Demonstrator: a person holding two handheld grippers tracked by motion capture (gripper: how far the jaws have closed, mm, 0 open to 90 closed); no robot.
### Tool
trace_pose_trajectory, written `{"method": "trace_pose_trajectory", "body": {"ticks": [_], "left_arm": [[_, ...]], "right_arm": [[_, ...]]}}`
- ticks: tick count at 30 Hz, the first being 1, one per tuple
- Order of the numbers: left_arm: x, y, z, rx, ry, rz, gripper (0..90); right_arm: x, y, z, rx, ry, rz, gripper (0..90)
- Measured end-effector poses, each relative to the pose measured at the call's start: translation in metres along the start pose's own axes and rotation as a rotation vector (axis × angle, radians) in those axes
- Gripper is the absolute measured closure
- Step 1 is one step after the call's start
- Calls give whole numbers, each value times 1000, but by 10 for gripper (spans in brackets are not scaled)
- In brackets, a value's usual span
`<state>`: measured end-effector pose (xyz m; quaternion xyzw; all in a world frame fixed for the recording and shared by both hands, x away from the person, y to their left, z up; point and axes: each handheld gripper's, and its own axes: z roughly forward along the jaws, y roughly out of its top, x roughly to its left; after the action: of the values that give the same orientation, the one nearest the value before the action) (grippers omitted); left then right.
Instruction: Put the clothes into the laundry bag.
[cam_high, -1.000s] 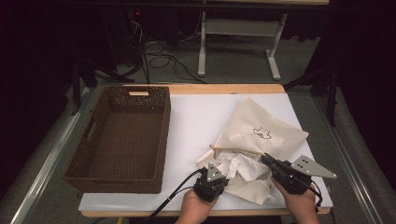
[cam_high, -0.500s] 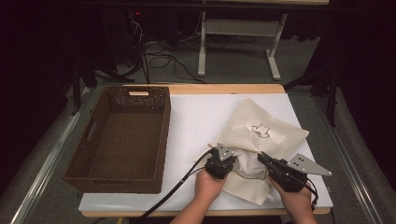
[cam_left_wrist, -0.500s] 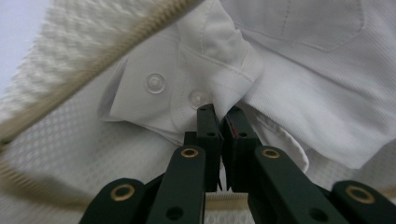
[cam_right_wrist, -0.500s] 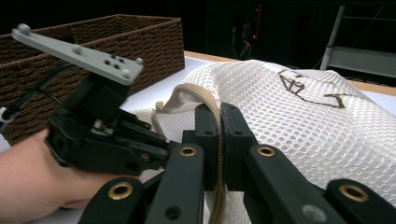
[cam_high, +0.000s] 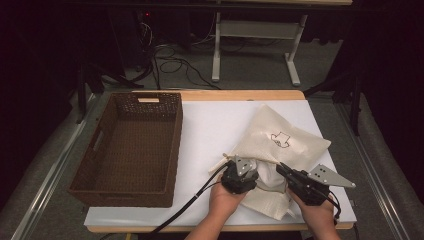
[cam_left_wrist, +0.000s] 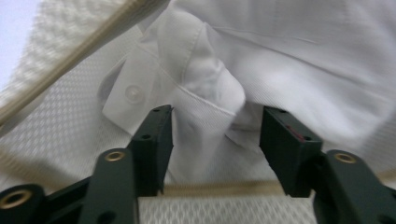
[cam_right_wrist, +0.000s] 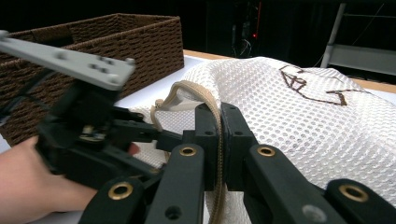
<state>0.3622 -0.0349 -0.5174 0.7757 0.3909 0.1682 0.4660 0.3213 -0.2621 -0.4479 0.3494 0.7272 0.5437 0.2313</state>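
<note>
- Cream mesh made up the laundry bag (cam_high: 280, 142), which lay on the white table top (cam_high: 215, 125) to the right of the basket, its zip mouth turned toward the person.
- The left gripper (cam_high: 240, 176) had pushed forward from the near side of the bag into its mouth since a second earlier, and its jaws had just been opening; they stood apart around a bunched fold of the white shirt (cam_left_wrist: 219, 93), with no pad seen pressing on it.
- My reading: the shirt had been shoved in and let go, so the stuffing looked nearly done, though some white cloth bulged at the opening in the high view.
- The right gripper (cam_right_wrist: 220, 140) had not shifted; its jaws were clamped on the tan zip edge (cam_right_wrist: 212, 105) of the bag, holding the mouth up.
- Count: one mesh bag, one white shirt, one button (cam_left_wrist: 132, 93) showing on it, one brown wicker basket (cam_high: 132, 145) with nothing in it, two grippers, two hands.
- A black line drawing (cam_high: 280, 139) marked the bag's upper face.
</note>
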Motion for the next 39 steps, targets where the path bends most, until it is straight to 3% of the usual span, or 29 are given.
{"method": "trace_pose_trajectory", "body": {"ticks": [5, 7, 13, 18, 22, 25, 34, 39], "left_arm": [[3, -11, -21, -25, -17, -18, 314], [6, -15, -33, -32, -29, -30, 298], [20, -27, -80, -59, -6, -25, 295], [26, -40, -110, -34, 32, 54, 303], [31, -47, -115, -64, -2, -19, 317], [30, -43, -114, -62, -23, -15, 314], [32, -45, -116, -64, -2, 14, 294], [31, -46, -117, -61, -13, 20, 272]], "right_arm": [[1, 0, 0, 4, -3, 1, 886], [1, -1, 0, 3, -2, 2, 886], [2, -1, -1, 8, -4, -3, 886], [3, -2, -1, 9, -1, -6, 884], [3, -2, -3, 10, 0, -12, 884], [3, -2, -3, 10, -1, -9, 884], [4, -2, -4, 10, 0, -15, 883], [4, -2, -7, 13, 3, -29, 881]]}}
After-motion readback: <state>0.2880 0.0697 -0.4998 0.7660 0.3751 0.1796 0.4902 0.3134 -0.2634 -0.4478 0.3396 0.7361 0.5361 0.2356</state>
